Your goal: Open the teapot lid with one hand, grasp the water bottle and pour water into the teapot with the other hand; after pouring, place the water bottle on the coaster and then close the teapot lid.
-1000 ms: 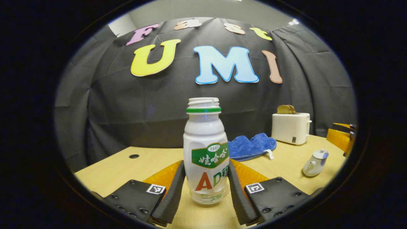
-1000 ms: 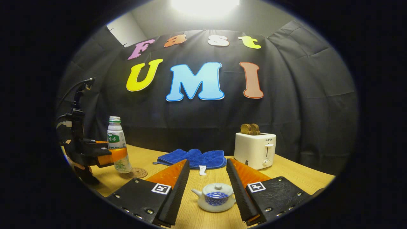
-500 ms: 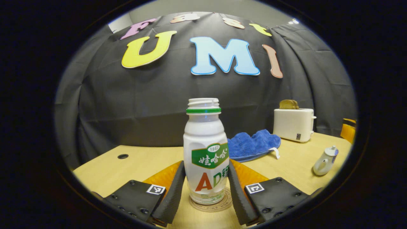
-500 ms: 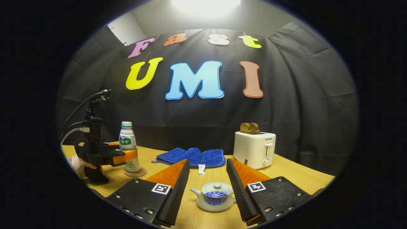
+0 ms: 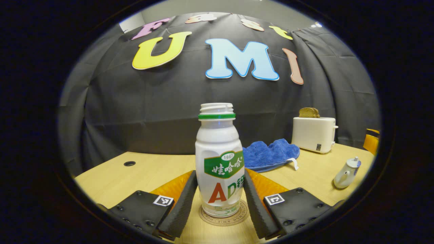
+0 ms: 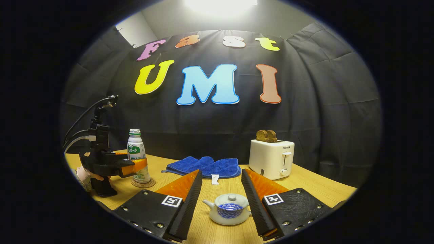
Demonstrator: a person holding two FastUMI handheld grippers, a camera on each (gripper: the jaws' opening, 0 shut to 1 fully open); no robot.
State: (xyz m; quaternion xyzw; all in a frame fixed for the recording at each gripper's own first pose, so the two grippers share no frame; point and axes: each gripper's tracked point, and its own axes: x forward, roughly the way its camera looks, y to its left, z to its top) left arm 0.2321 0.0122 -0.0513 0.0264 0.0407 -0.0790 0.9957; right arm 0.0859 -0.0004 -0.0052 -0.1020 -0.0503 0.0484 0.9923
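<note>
Two grippers are at work on your wooden table (image 6: pixel 322 189), one at each end of the task. Your left gripper (image 5: pixel 219 200) has its fingers (image 5: pixel 183 200) on either side of the water bottle (image 5: pixel 219 159), which stands upright on the round coaster (image 5: pixel 223 217); in the left gripper view a thin gap shows between each pad and the bottle's sides near its base, so the fingers look slightly parted around the bottle and I cannot tell whether they press it. The bottle's mouth is uncapped, with a green ring below the threads. From the right gripper view you can see that same gripper (image 6: pixel 135 166) at the far left with the bottle (image 6: pixel 137 156) on the coaster (image 6: pixel 143 183), and part of your hand (image 6: pixel 83 174) below the device. Your right gripper (image 6: pixel 222 200) is spread wide, its fingers (image 6: pixel 190 200) flanking the small white teapot (image 6: pixel 229 213) without touching it. The teapot sits on the table with its lid (image 6: pixel 231 200) on, spout pointing to the view's left. Behind it lie a blue cloth (image 6: pixel 203 166) and a white toaster (image 6: pixel 271 158) with bread in the slots. In the left gripper view the teapot (image 5: pixel 346 173) appears well off to the right of the bottle, with the cloth (image 5: pixel 269 154) and toaster (image 5: pixel 313 134) behind.
</note>
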